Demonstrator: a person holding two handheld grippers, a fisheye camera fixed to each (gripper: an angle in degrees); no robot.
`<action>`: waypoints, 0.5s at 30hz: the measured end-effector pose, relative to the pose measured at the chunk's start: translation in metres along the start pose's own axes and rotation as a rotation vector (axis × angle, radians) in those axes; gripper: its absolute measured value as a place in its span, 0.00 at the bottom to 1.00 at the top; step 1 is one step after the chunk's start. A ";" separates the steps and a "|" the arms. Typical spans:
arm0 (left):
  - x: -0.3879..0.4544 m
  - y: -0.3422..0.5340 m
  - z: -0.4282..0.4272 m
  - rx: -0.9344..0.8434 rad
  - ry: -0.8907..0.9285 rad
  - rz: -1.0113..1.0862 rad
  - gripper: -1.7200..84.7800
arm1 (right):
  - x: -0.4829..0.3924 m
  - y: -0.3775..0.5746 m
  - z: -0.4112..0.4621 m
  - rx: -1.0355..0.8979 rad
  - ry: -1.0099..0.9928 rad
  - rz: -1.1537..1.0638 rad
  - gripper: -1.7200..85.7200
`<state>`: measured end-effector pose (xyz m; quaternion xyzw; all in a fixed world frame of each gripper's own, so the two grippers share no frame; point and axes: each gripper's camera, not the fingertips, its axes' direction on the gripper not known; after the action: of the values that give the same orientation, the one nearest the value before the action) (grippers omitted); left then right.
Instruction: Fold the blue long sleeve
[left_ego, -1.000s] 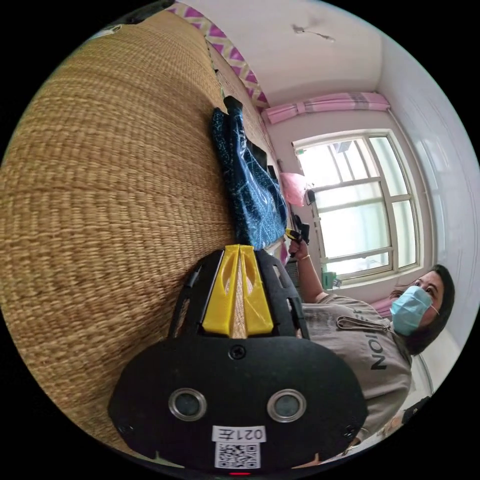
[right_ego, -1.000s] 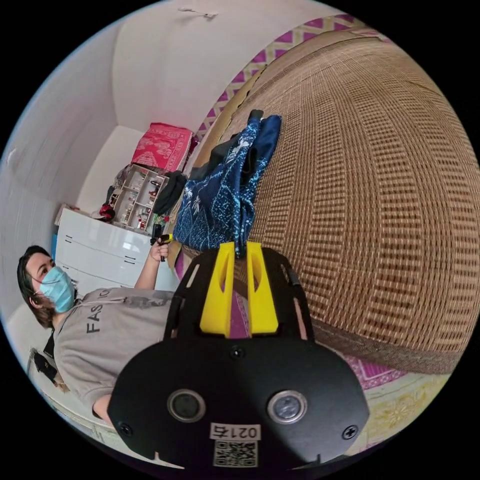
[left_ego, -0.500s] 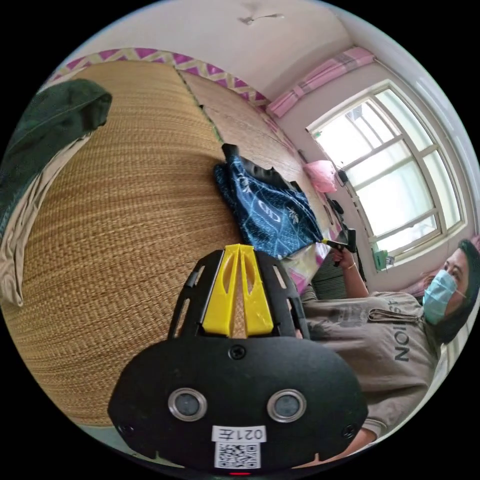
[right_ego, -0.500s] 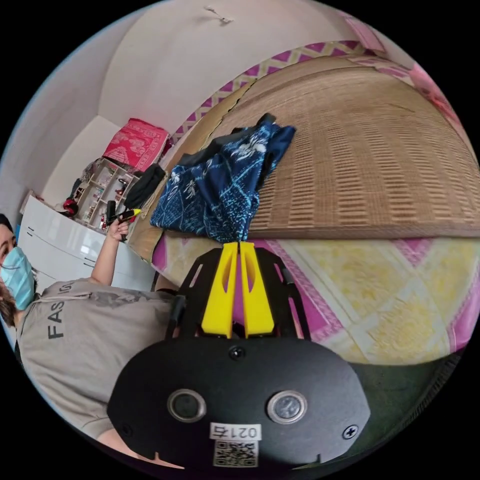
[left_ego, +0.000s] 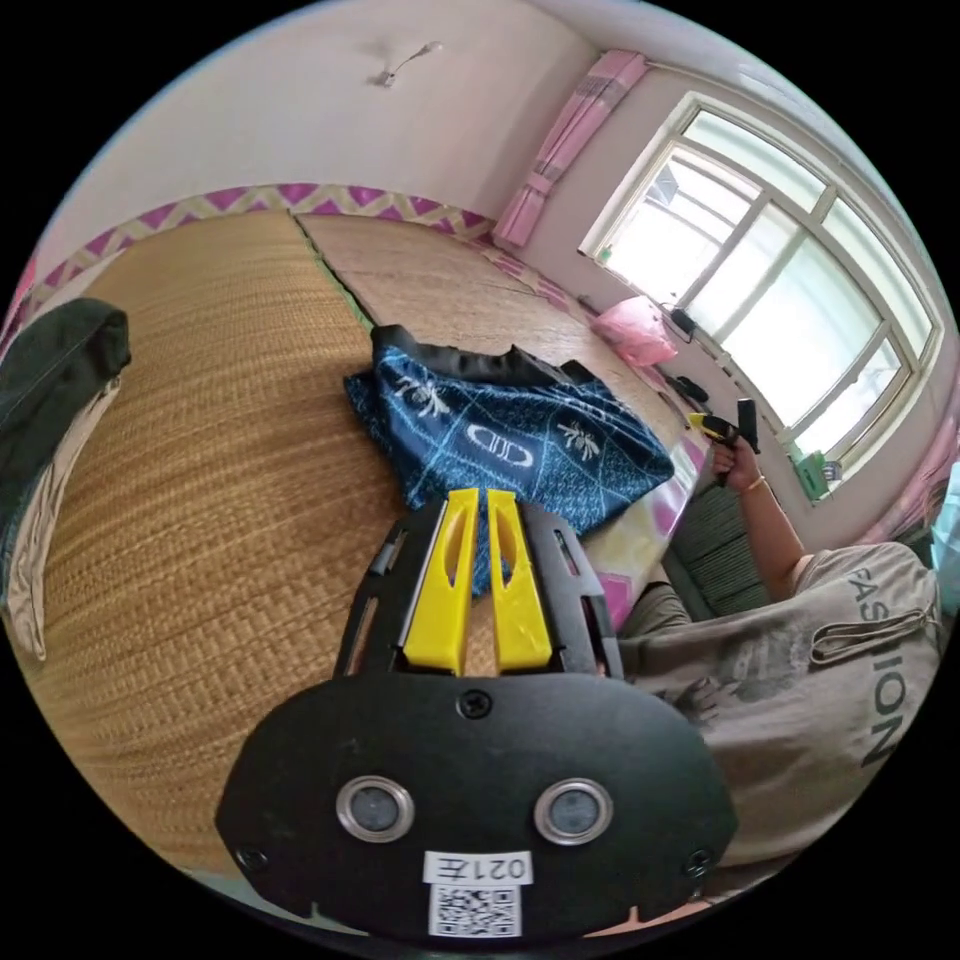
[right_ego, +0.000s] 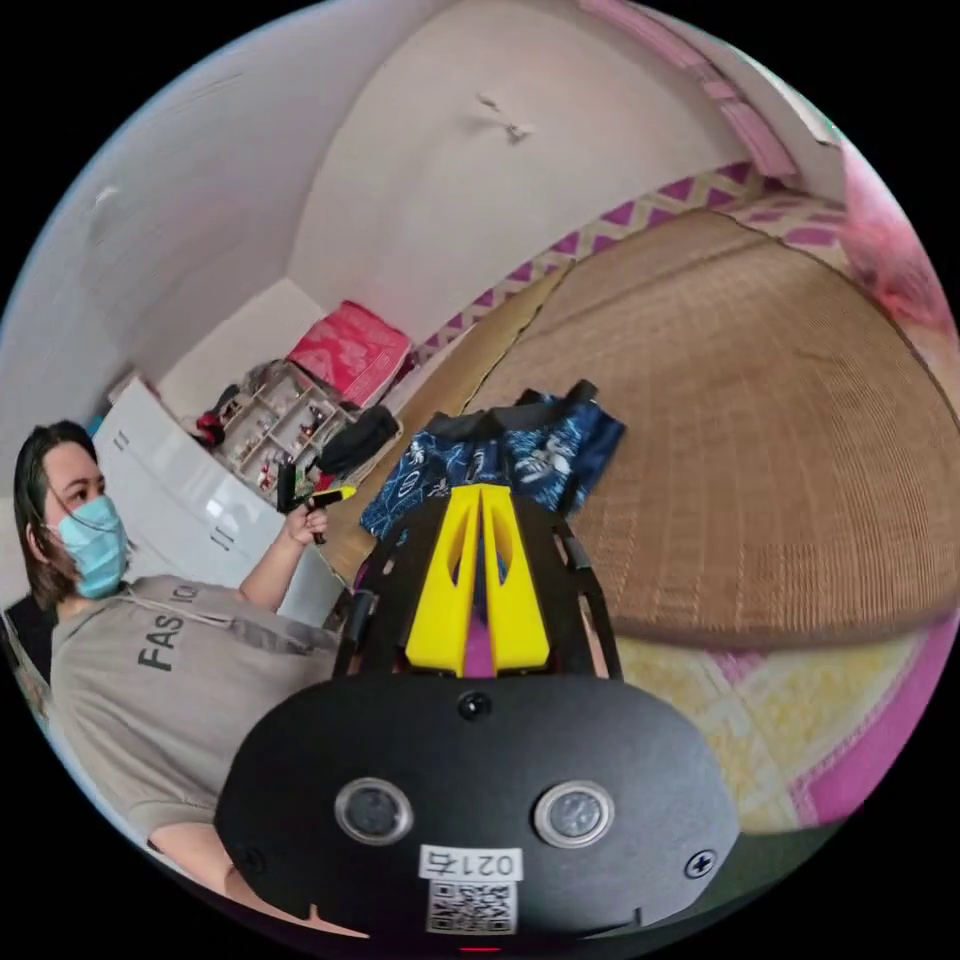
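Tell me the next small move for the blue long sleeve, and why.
Probably open a gripper and take a corner of the blue long sleeve. It lies bunched on the woven mat near its edge, while the left gripper and right gripper look shut and hold nothing.

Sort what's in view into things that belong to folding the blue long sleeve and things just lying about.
Job in hand:
- blue patterned long-sleeve garment, lying on the woven straw mat
- left gripper, yellow jaws nearly closed, holding nothing
- right gripper, yellow jaws closed, holding nothing

Lying about:
- dark green cloth at the mat's edge
- pink bag near the window
- red patterned bundle on the shelf unit
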<state>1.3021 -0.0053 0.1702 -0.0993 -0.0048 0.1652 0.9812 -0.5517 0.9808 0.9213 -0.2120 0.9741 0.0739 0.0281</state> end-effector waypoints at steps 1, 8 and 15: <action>-0.004 -0.013 0.013 -0.002 0.059 0.011 0.01 | -0.014 -0.020 0.022 -0.022 0.002 -0.058 0.01; -0.094 -0.015 0.115 -0.196 0.267 -0.243 0.01 | -0.091 -0.142 0.244 -0.343 0.063 -0.355 0.01; -0.118 -0.002 0.107 -0.227 0.331 -0.229 0.01 | -0.009 -0.239 0.359 -0.537 0.388 -0.286 0.01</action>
<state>1.1862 -0.0249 0.2783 -0.2337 0.1266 0.0325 0.9635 -0.4358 0.8256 0.5356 -0.3563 0.8675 0.2811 -0.2038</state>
